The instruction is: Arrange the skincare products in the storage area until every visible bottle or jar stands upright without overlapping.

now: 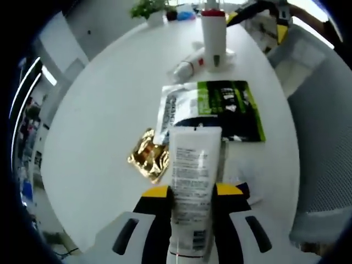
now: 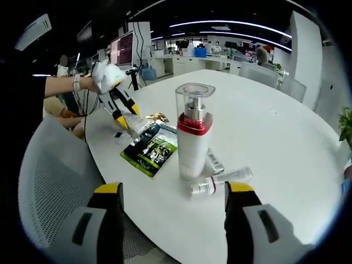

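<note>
My left gripper point(image 1: 191, 192) is shut on a white squeeze tube point(image 1: 190, 181), held above the round white table point(image 1: 104, 110) with its crimped end pointing away from me. A tall white pump bottle with a red collar and clear cap point(image 2: 193, 132) stands upright on the table; it is also at the far side point(image 1: 213, 33). A small white tube point(image 2: 220, 180) lies on its side beside it. A green and black sachet point(image 1: 220, 107) and a gold foil packet point(image 1: 148, 154) lie flat under the held tube. My right gripper point(image 2: 173, 201) is open, just short of the bottle. The left gripper point(image 2: 118, 107) appears at the left, in a gloved hand.
A grey mesh chair point(image 2: 49, 181) stands at the table's near edge in the right gripper view, and another chair point(image 1: 324, 126) flanks the table. A potted plant point(image 1: 148, 10) sits at the far rim. A person's arm point(image 2: 69, 85) reaches in from the left; office desks lie behind.
</note>
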A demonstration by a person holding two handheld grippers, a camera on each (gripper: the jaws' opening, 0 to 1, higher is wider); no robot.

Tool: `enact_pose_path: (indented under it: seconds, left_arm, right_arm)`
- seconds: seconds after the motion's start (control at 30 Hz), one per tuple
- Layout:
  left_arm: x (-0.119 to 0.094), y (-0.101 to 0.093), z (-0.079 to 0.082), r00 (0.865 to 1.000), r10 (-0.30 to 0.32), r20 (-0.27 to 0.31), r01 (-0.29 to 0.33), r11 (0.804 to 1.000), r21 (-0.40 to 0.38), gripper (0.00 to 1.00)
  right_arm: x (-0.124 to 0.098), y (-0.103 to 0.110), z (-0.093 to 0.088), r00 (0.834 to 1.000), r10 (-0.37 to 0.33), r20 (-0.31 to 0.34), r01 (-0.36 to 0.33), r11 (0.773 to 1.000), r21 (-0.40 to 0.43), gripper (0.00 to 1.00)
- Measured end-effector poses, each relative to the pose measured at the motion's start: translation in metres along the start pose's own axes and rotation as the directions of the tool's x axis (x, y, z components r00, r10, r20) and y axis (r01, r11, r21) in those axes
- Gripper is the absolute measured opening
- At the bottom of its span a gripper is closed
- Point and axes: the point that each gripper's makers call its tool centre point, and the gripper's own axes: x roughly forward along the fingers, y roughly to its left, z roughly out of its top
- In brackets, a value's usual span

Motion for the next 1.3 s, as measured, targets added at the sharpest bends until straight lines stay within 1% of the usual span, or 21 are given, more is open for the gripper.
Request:
enact_pose_path:
  seconds: [0.07,0.23,0.3,0.33,0.4,0.43,0.57,0.6,0.67,0.73,0.8,0.83,0.87,0.9,0.93,1.0,1.17,1.3]
  left_arm:
    - [-0.007,0.002,-0.001,1.0,0.005,0.02,-0.005,1.0,-0.028,0.23]
    - [-0.022,0.011,0.0,0.995,0.062,0.081,-0.055,0.995,-0.078,0.23]
    - [-0.028,0.012,0.001,0.993,0.073,0.094,-0.064,0.993,-0.094,0.23]
    - [-0.032,0.013,0.003,0.99,0.091,0.111,-0.08,0.992,-0.102,0.23]
    - [-0.037,0.015,0.006,0.985,0.106,0.133,-0.09,0.988,-0.123,0.23]
    - [-0.04,0.016,0.009,0.981,0.116,0.155,-0.096,0.986,-0.136,0.23]
    - [-0.047,0.018,0.018,0.968,0.147,0.206,-0.111,0.978,-0.174,0.23]
    - [-0.048,0.017,0.02,0.965,0.149,0.214,-0.112,0.978,-0.177,0.23]
    - [-0.051,0.016,0.026,0.955,0.162,0.249,-0.112,0.973,-0.203,0.23]
    - [-0.054,0.015,0.032,0.947,0.164,0.278,-0.102,0.969,-0.226,0.23]
    - [-0.057,0.012,0.038,0.94,0.156,0.305,-0.08,0.966,-0.246,0.23]
    - [-0.058,0.01,0.042,0.935,0.155,0.319,-0.076,0.966,-0.245,0.23]
    - [-0.059,0.009,0.044,0.934,0.152,0.324,-0.073,0.967,-0.245,0.23]
    - [-0.06,0.007,0.049,0.928,0.154,0.339,-0.068,0.966,-0.251,0.23]
    - [-0.06,0.006,0.053,0.925,0.148,0.35,-0.06,0.966,-0.25,0.23]
    - [-0.062,0.002,0.061,0.914,0.149,0.378,-0.054,0.966,-0.252,0.23]
    - [-0.059,-0.009,0.077,0.905,0.129,0.406,-0.037,0.973,-0.226,0.23]
    - [-0.06,-0.017,0.091,0.891,0.119,0.438,-0.025,0.976,-0.216,0.23]
  right_arm:
    - [0.0,0.002,0.001,1.0,0.005,0.004,-0.005,1.0,0.002,0.75]
    - [0.0,0.005,0.003,1.0,0.009,0.015,-0.009,1.0,0.001,0.74]
    - [0.0,0.007,0.004,1.0,0.016,0.019,-0.016,1.0,0.0,0.74]
    - [0.0,0.009,0.005,0.999,0.022,0.026,-0.022,1.0,0.005,0.74]
    - [-0.001,0.01,0.007,0.999,0.026,0.035,-0.027,1.0,0.009,0.73]
    - [-0.001,0.01,0.008,0.999,0.026,0.038,-0.026,1.0,0.009,0.73]
    - [-0.002,0.013,0.011,0.998,0.028,0.05,-0.029,1.0,0.005,0.72]
    - [-0.002,0.014,0.012,0.998,0.028,0.053,-0.029,1.0,0.007,0.72]
    - [-0.002,0.016,0.014,0.998,0.029,0.063,-0.03,1.0,0.007,0.71]
    - [-0.002,0.018,0.015,0.997,0.031,0.069,-0.032,0.999,0.008,0.71]
    - [-0.003,0.02,0.016,0.997,0.032,0.074,-0.033,0.999,0.007,0.7]
    - [-0.003,0.021,0.017,0.997,0.031,0.075,-0.032,0.999,0.009,0.7]
    - [-0.003,0.021,0.018,0.997,0.031,0.076,-0.032,0.999,0.01,0.69]
    - [-0.003,0.023,0.019,0.996,0.038,0.08,-0.039,0.999,0.007,0.68]
    - [-0.003,0.025,0.021,0.996,0.044,0.084,-0.045,0.999,0.002,0.66]
    - [-0.003,0.028,0.025,0.995,0.047,0.092,-0.048,0.999,0.0,0.66]
    - [-0.001,0.036,0.033,0.992,0.064,0.111,-0.064,0.998,-0.008,0.61]
    - [0.0,0.042,0.043,0.989,0.067,0.132,-0.065,0.998,-0.022,0.55]
